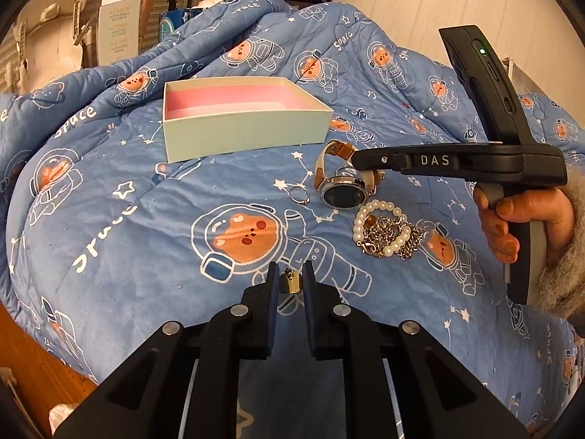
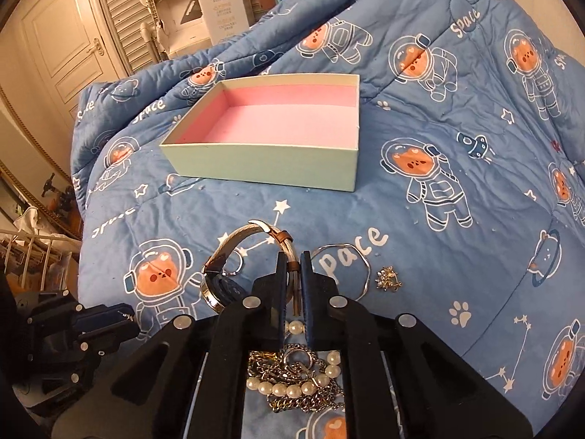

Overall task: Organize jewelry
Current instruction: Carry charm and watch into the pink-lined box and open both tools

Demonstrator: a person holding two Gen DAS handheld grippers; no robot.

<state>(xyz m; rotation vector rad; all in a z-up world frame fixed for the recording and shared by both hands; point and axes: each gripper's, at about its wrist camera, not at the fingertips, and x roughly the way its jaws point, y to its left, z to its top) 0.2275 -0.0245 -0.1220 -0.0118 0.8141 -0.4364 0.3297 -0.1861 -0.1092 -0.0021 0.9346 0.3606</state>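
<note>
An open pale-green box (image 1: pixel 241 135) with a pink lining sits on the blue quilt; it also shows in the right wrist view (image 2: pixel 270 164). My left gripper (image 1: pixel 290 281) is shut on a small gold earring (image 1: pixel 289 282) just above the quilt. My right gripper (image 2: pixel 293 267) is shut on the strap of a watch (image 2: pixel 234 256); the left wrist view shows its fingers (image 1: pixel 369 159) over the watch (image 1: pixel 342 190). A ring (image 1: pixel 299 196), a pearl bracelet (image 1: pixel 380 226) and chains (image 1: pixel 398 237) lie beside the watch.
A thin silver bangle (image 2: pixel 360 267) and a small gold charm (image 2: pixel 388 278) lie right of my right gripper. The quilt rises in folds behind the box. White cartons (image 1: pixel 119 25) and a door (image 2: pixel 69 44) stand beyond the bed.
</note>
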